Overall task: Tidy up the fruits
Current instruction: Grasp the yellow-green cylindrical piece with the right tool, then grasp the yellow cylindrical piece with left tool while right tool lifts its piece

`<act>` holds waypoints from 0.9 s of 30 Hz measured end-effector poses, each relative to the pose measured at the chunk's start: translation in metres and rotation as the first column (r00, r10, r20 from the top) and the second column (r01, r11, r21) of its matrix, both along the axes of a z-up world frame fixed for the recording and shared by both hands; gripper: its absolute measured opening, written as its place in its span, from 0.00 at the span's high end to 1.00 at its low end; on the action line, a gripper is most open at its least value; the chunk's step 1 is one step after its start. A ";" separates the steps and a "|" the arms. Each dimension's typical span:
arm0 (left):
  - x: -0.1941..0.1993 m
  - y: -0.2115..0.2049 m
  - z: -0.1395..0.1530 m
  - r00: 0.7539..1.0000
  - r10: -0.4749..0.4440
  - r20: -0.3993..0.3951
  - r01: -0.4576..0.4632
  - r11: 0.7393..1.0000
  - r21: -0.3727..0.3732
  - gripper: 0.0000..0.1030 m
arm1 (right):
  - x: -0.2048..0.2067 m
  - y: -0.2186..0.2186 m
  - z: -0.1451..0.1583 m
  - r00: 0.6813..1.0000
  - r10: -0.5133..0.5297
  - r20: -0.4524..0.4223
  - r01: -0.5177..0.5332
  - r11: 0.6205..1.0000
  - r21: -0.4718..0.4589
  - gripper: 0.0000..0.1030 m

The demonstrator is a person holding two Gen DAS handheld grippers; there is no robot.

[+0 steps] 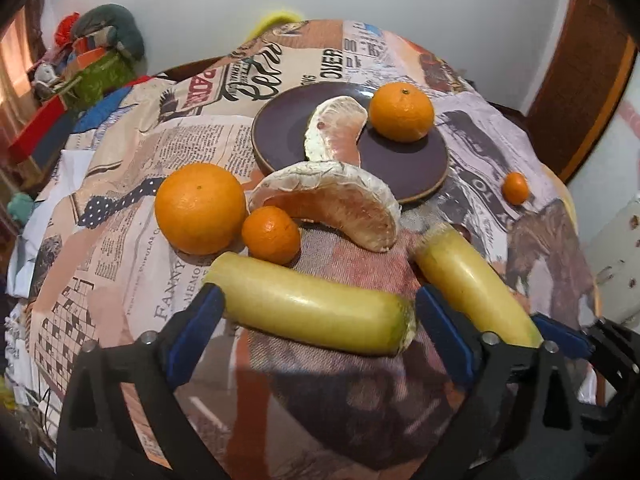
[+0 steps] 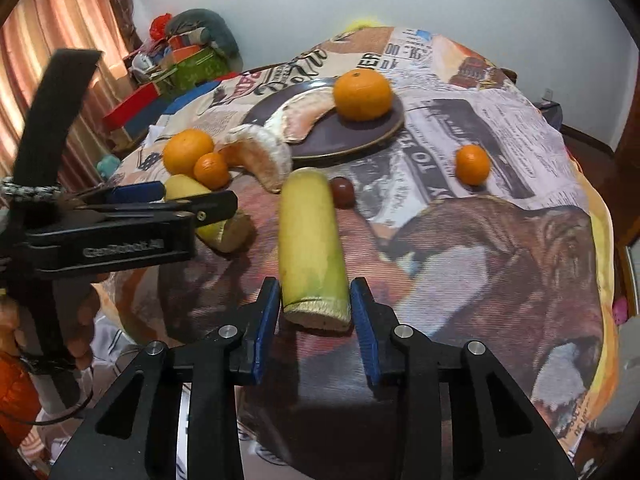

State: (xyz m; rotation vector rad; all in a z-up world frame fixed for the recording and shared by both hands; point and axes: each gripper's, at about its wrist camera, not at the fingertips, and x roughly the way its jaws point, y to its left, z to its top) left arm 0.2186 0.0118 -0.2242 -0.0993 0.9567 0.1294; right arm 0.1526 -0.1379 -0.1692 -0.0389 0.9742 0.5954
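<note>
A dark plate [image 1: 280,128] [image 2: 384,128] holds a pomelo segment [image 1: 336,128] [image 2: 304,120] and an orange [image 1: 401,111] [image 2: 362,94]. In front of it lie a second pomelo segment [image 1: 340,204] [image 2: 260,156], a big orange [image 1: 200,208] [image 2: 188,150], two small oranges [image 1: 271,234] [image 1: 515,188] [image 2: 473,164] and two yellow banana-like pieces. My left gripper [image 1: 316,308] is open, its jaws either side of one piece [image 1: 312,312] [image 2: 188,192]. My right gripper [image 2: 314,312] is open around the near end of the other piece [image 2: 312,244] [image 1: 476,284].
The round table is covered with a newspaper-print cloth [image 1: 132,240] [image 2: 500,240]. A small dark red fruit [image 2: 343,192] lies beside the right piece. Boxes and clutter [image 1: 80,80] [image 2: 180,60] stand beyond the far left edge, by a curtain [image 2: 60,40].
</note>
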 end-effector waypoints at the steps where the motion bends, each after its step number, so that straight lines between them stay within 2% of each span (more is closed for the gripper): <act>1: 0.001 -0.003 0.000 1.000 0.005 0.010 -0.005 1.000 0.015 0.04 | 0.001 -0.003 0.000 1.000 -0.001 -0.006 0.001 1.000 0.010 0.67; 8: 0.011 -0.005 -0.008 0.997 0.072 0.022 -0.074 0.990 0.118 0.02 | 0.002 -0.003 -0.002 1.000 -0.002 -0.006 0.002 1.000 0.022 0.67; 11: 0.008 0.009 -0.012 0.995 0.102 0.004 -0.102 0.993 0.059 0.02 | 0.003 -0.006 -0.003 1.000 -0.003 -0.014 0.004 0.999 0.032 0.67; 13: 0.004 0.024 -0.018 0.994 0.104 -0.029 -0.106 0.993 -0.055 0.02 | 0.004 -0.006 -0.003 1.000 -0.004 -0.016 0.005 0.999 0.035 0.67; 15: -0.002 0.033 -0.020 0.994 0.100 -0.045 -0.105 0.987 -0.120 0.02 | 0.004 -0.005 -0.003 1.000 -0.005 -0.015 0.005 0.999 0.033 0.67; 22: -0.009 0.025 -0.020 0.997 0.048 -0.064 -0.054 0.993 -0.108 0.03 | 0.003 -0.004 -0.003 1.000 -0.017 -0.011 0.018 1.000 0.026 0.67; 24: -0.012 0.025 -0.020 0.997 0.034 -0.063 -0.041 0.992 -0.122 0.07 | 0.003 -0.004 -0.003 1.000 -0.020 -0.014 0.020 0.999 0.026 0.66; 27: -0.019 0.027 -0.015 0.998 -0.027 -0.054 0.017 0.984 -0.177 0.29 | 0.004 -0.002 -0.002 1.000 -0.017 -0.015 0.017 1.000 0.024 0.66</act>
